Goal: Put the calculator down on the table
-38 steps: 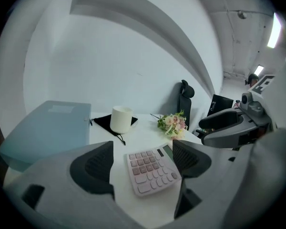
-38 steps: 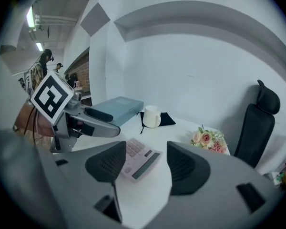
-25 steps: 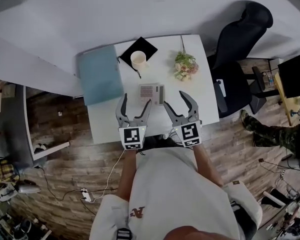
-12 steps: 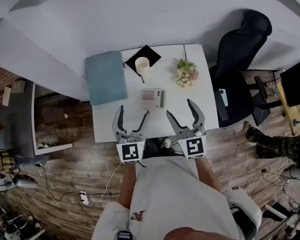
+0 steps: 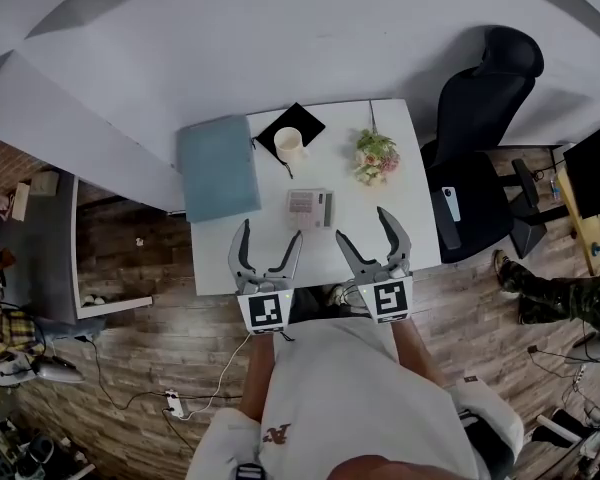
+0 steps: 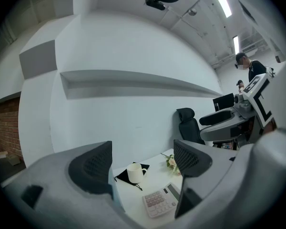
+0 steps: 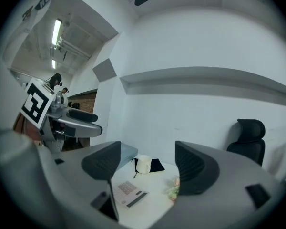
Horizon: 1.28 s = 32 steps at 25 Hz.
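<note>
White ceramic mug (image 5: 290, 144) stands on a square black cloth (image 5: 305, 121). Rectangular blue-grey pad (image 5: 218, 168) lies left of it; small flower bouquet (image 5: 377, 156) lies right. Black office chair (image 5: 485, 118) stands further right.

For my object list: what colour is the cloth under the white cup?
The cloth is plain black. It shows best in the head view, beneath the cup.

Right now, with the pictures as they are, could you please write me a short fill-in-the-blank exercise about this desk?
1. The left gripper and the right gripper both have their jaws ___.
2. The calculator lies on the table, held by ___ gripper.
3. The white cup stands on a ___ cloth.
Missing words: open; neither; black.
</note>
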Each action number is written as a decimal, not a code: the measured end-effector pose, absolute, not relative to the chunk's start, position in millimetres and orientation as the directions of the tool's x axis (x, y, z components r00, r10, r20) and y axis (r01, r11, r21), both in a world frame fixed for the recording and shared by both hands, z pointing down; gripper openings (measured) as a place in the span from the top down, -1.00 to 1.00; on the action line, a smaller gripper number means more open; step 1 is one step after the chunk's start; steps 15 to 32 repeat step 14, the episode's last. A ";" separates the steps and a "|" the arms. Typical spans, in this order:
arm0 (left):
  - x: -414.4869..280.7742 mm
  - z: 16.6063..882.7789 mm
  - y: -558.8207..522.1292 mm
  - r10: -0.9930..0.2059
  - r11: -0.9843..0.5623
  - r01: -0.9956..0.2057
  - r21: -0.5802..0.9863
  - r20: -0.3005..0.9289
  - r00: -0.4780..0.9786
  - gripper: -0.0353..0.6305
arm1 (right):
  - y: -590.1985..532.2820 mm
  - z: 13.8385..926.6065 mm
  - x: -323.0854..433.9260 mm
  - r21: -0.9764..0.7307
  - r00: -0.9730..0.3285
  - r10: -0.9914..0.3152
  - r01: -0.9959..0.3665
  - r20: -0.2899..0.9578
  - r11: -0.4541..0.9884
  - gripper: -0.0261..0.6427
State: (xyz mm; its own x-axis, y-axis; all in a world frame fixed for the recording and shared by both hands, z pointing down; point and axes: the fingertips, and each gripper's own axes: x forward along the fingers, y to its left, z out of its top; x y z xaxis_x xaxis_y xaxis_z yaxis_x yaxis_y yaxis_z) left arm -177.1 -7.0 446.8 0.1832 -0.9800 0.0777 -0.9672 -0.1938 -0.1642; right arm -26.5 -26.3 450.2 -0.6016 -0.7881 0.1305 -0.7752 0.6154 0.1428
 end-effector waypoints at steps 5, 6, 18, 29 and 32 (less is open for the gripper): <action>-182.8 448.8 -23.1 -0.979 -0.203 -0.961 -0.188 0.065 0.194 -0.34 | -39.7 450.6 -31.3 0.147 -0.599 -0.789 -0.775 0.138 0.615 -0.10; -183.9 448.4 -26.2 -0.979 -0.204 -0.961 -0.189 0.063 0.195 -0.34 | -42.5 450.5 -32.3 0.151 -0.599 -0.789 -0.775 0.137 0.614 -0.10; -199.1 446.9 -56.6 -0.976 -0.217 -0.953 -0.214 0.054 0.210 -0.34 | -69.8 451.3 -50.7 0.157 -0.589 -0.791 -0.776 0.162 0.610 -0.10; -199.1 446.9 -56.6 -0.976 -0.217 -0.953 -0.214 0.054 0.210 -0.34 | -69.8 451.3 -50.7 0.157 -0.589 -0.791 -0.776 0.162 0.610 -0.10; -199.1 446.9 -56.6 -0.976 -0.217 -0.953 -0.214 0.054 0.210 -0.34 | -69.8 451.3 -50.7 0.157 -0.589 -0.791 -0.776 0.162 0.610 -0.10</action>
